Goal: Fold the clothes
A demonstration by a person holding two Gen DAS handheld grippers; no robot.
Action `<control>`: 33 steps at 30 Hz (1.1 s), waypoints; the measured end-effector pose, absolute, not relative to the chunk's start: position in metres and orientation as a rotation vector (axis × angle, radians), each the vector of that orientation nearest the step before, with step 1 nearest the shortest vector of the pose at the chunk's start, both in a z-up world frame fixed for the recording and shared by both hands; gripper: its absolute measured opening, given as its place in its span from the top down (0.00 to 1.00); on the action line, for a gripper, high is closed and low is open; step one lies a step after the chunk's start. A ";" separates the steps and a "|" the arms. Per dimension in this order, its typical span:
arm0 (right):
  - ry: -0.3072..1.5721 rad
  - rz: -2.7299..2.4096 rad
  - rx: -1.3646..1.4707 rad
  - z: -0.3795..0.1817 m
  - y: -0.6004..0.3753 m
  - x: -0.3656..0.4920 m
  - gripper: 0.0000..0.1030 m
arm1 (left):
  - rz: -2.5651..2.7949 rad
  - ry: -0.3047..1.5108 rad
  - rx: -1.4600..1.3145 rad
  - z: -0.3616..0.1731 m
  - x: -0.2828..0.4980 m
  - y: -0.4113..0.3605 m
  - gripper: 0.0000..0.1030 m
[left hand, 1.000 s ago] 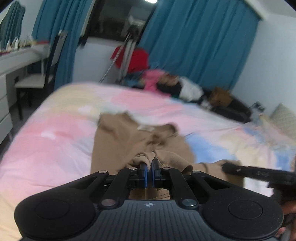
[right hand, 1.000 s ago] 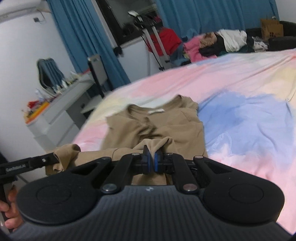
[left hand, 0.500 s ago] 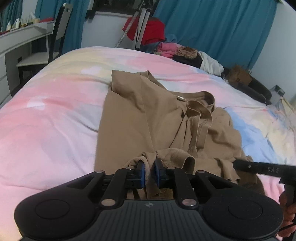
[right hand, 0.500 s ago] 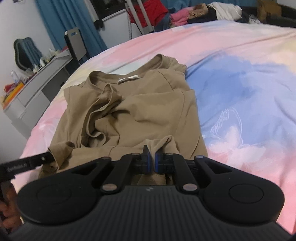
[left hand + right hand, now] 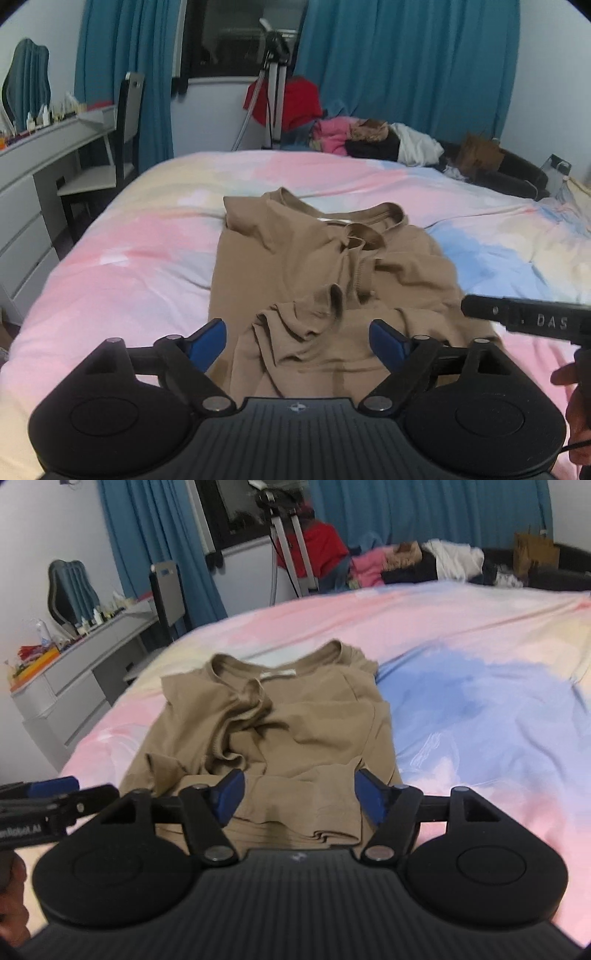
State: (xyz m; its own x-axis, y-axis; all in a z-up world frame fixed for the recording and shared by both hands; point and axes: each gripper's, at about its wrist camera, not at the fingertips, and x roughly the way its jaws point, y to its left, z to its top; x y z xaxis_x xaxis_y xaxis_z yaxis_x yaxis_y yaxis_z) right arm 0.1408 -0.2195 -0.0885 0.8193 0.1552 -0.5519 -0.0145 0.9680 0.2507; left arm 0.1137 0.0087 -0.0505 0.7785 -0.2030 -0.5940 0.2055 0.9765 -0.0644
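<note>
A tan t-shirt (image 5: 317,266) lies on the pastel bedspread (image 5: 129,266), collar at the far end, its near hem folded up over the body and rumpled. My left gripper (image 5: 297,341) is open, its blue pads apart just above the folded near edge, holding nothing. In the right wrist view the same shirt (image 5: 295,723) lies in front of my right gripper (image 5: 297,797), which is open and empty over the doubled hem. The right gripper's finger shows at the right edge of the left wrist view (image 5: 524,319).
A grey desk (image 5: 48,147) with bottles and a chair (image 5: 118,147) stand left of the bed. A tripod (image 5: 273,96) and a heap of clothes (image 5: 369,138) lie beyond the far edge, before blue curtains (image 5: 406,62).
Both grippers were shut on the shirt's hem and carried it forward over the body. Now both have opened and let the cloth go, and it rests folded on the shirt.
</note>
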 end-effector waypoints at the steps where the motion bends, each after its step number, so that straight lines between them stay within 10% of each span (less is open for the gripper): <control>1: 0.595 0.090 0.240 -0.085 -0.219 0.134 0.34 | -0.219 0.633 0.005 -0.048 0.106 0.009 0.08; 10: 0.525 0.086 0.189 -0.064 -0.206 0.082 0.33 | -0.218 0.635 -0.025 -0.034 0.054 0.012 0.03; 21: 0.555 0.040 0.178 -0.069 -0.205 0.081 0.33 | -0.243 1.041 -0.561 -0.089 0.064 0.057 0.06; 33: 0.812 0.293 0.873 -0.108 -0.228 0.073 0.31 | -0.109 0.957 -0.914 -0.129 0.066 0.089 0.12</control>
State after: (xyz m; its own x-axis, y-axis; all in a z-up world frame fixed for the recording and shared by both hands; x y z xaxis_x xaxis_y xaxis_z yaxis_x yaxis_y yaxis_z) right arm 0.0731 -0.2278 -0.1081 0.6723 0.5364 -0.5101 0.0874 0.6268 0.7743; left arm 0.0663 0.0887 -0.1287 0.6004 -0.4566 -0.6565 -0.2969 0.6350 -0.7132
